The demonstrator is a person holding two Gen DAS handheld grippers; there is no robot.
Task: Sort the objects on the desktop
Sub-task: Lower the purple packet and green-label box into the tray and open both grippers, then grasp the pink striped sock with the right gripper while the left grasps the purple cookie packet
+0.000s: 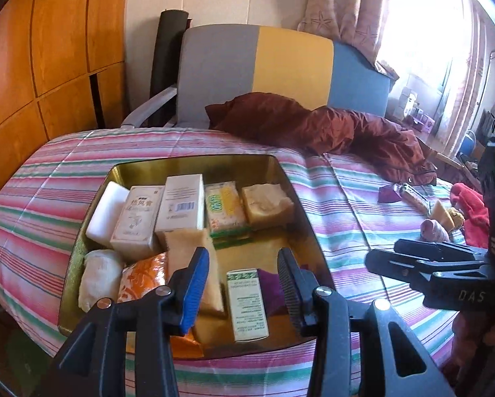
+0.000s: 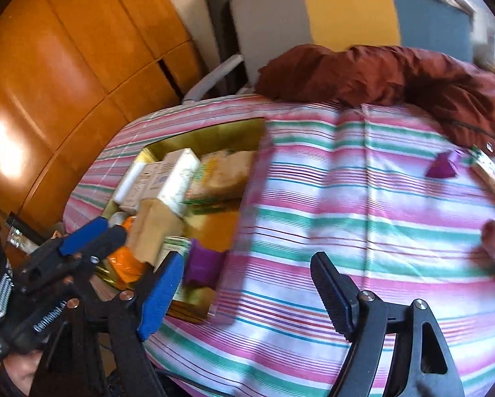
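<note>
Left gripper (image 1: pixel 244 284): jaws apart, empty, above the gold metal tray's (image 1: pixel 194 162) near end; you keep it clear of the packed boxes.
Right gripper (image 2: pixel 247 291): jaws wide apart, empty, over the striped bedspread (image 2: pixel 346 198).
Next pick: purple wedge-shaped box (image 2: pixel 441 167), far right edge; you approach squarely, then clamp.

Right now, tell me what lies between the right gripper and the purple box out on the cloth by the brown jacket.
Nothing visible does. Only bare striped cloth lies between the open right gripper and the purple box.
</note>
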